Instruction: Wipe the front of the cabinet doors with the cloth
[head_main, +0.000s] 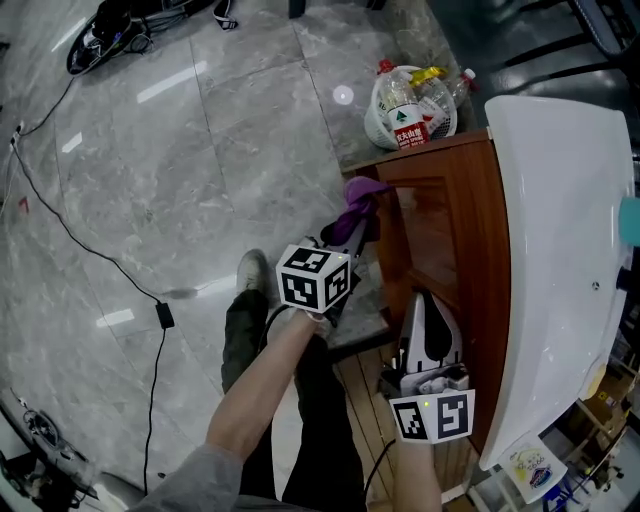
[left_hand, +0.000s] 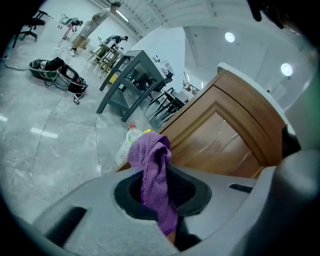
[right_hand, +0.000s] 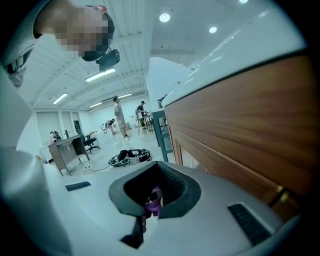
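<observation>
**Bunched cloth, hard tips close to the wood**

My left tongs (head_main: 352, 232) are clamped tight on the purple cloth (head_main: 360, 200). It bunches out past the tips, just beside the near edge of the cabinet door (head_main: 432, 235). I cannot tell whether it touches the wood.

My right tongs (right_hand: 152, 201) are closed on nothing. I take the purple fleck in their gap for the same cloth, farther off. They sit low, close alongside the door.

My worries from here:
- **Scraping:** only a small wad pokes out, so if I press in at the wrong angle the bare tips could scrape the varnish.
- **Losing the cloth:** the grip is on a narrow fold, and drag across the panel could pull the cloth free.
- **Patchy wiping:** a wad this tight would leave thin stripes and skip the recessed frame.
- **Knocks:** the idle right tongs could bump the door, and a long stroke outward could hit the basket (head_main: 410, 105) of bottles at the far corner.
</observation>
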